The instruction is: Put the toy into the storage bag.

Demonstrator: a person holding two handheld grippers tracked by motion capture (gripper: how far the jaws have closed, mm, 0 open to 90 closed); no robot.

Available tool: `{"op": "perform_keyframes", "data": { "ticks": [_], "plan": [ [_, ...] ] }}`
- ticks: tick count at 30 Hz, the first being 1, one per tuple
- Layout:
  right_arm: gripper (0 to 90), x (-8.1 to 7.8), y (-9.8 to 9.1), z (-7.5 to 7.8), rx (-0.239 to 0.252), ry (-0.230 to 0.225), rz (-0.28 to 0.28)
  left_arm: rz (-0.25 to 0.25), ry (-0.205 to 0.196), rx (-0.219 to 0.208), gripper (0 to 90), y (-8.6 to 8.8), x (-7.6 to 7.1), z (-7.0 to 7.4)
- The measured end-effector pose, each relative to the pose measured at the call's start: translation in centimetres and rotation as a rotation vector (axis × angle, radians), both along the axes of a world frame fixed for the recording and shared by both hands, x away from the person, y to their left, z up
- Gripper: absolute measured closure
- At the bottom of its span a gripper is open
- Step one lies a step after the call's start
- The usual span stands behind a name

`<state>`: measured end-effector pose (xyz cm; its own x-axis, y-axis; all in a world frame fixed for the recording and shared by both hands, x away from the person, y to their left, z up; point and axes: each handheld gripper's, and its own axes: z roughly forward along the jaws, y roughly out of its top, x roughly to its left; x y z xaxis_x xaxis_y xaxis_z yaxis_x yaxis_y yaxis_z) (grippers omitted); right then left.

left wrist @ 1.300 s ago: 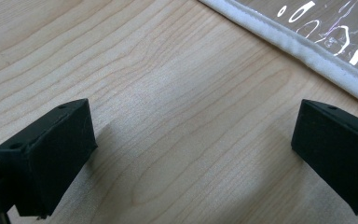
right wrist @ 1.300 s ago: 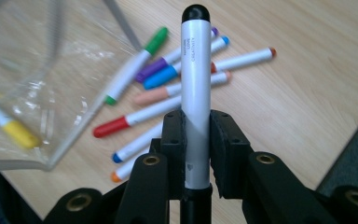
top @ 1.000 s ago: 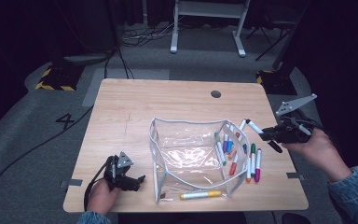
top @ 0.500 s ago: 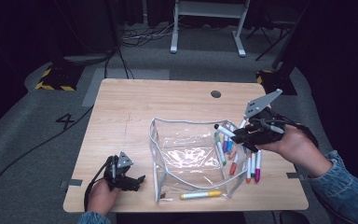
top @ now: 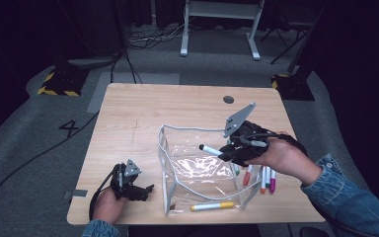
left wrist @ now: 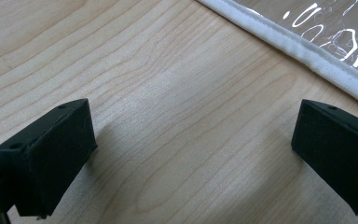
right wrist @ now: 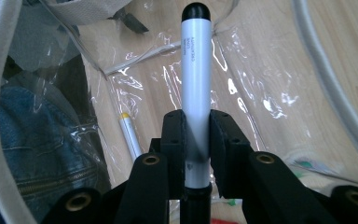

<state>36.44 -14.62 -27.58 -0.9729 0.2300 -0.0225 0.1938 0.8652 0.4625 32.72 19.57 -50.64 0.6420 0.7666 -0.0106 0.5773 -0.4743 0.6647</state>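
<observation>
Your black-capped white marker (right wrist: 196,88) sits pinched in your right hand-held gripper (top: 225,150), held over the open clear pouch (top: 177,148). Your left hand-held gripper (top: 145,191) rests spread and empty on the surface (top: 138,113) beside the pouch.

My wooden table (top: 143,113) has a dark round grommet (top: 228,99) near its far edge, at about one o'clock from the middle. A small cluster of loose markers (top: 266,177) lies at four o'clock, side by side. A yellow marker (top: 212,206) lies crosswise close to the near edge, at about five o'clock. A strip of grey tape (top: 79,193) sits on the corner at eight o'clock. On the grey floor, a taped number 4 (top: 70,128) lies at nine o'clock, a hazard-striped block (top: 58,84) at ten, and a white desk frame (top: 217,27) at twelve.
</observation>
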Motion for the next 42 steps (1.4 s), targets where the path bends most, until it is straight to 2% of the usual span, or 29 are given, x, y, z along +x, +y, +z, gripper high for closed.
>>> {"op": "perform_keyframes", "data": {
  "ticks": [7,8,12,13,17,19,20,22,23,25,26,30,31,33,35,38,42],
  "plan": [
    [76.6,0.1,1.9,-1.7,-0.049,0.034,0.042,-0.002,0.002,0.001,0.0,0.0,0.0,0.0],
    [76.6,0.0,2.5,-2.4,-0.075,0.052,0.048,-0.001,0.000,0.000,0.0,0.0,0.0,0.0],
    [76.7,0.1,3.2,-3.5,-0.113,0.056,0.073,-0.001,0.000,0.000,0.0,0.0,0.0,0.0],
    [76.6,0.1,3.7,-4.2,-0.139,0.060,0.087,-0.001,0.000,0.000,0.0,0.0,0.0,0.0],
    [76.7,0.3,4.6,-5.7,-0.191,0.078,0.106,0.000,0.000,0.000,0.0,0.0,0.0,0.0],
    [76.6,0.4,4.8,-6.0,-0.198,0.083,0.112,-0.001,0.000,0.000,0.0,0.0,0.0,0.0],
    [76.7,0.4,5.3,-6.7,-0.224,0.096,0.119,-0.001,0.000,0.000,0.0,0.0,0.0,0.0],
    [76.7,0.4,5.4,-6.9,-0.231,0.097,0.122,-0.001,0.001,0.000,0.0,0.0,0.0,0.0],
    [76.7,0.4,5.8,-7.5,-0.255,0.109,0.134,-0.002,0.001,0.000,0.0,0.0,0.0,0.0],
    [76.6,0.4,6.0,-7.8,-0.268,0.118,0.135,-0.002,0.000,0.000,0.0,0.0,0.0,0.0],
    [76.7,0.3,6.4,-8.5,-0.303,0.131,0.152,0.000,0.003,-0.002,0.0,0.0,0.0,0.0],
    [76.6,0.0,7.1,-9.5,-0.367,0.151,0.174,0.000,0.003,-0.002,0.0,0.0,0.0,0.0],
    [76.6,0.0,7.1,-9.5,-0.367,0.151,0.174,0.000,0.003,-0.002,0.0,0.0,0.0,0.0],
    [76.6,0.2,7.5,-10.2,-0.419,0.171,0.188,0.001,0.005,-0.004,0.0,0.0,0.0,0.0],
    [76.6,0.3,7.6,-10.4,-0.431,0.174,0.187,0.001,0.005,-0.004,0.0,0.0,0.0,0.0],
    [76.6,0.3,7.9,-11.4,-0.486,0.185,0.202,0.001,0.005,-0.004,0.0,0.0,0.0,0.0],
    [76.6,0.4,8.0,-12.0,-0.511,0.201,0.197,0.001,0.005,-0.004,0.0,0.0,0.0,0.0]
  ]
}}
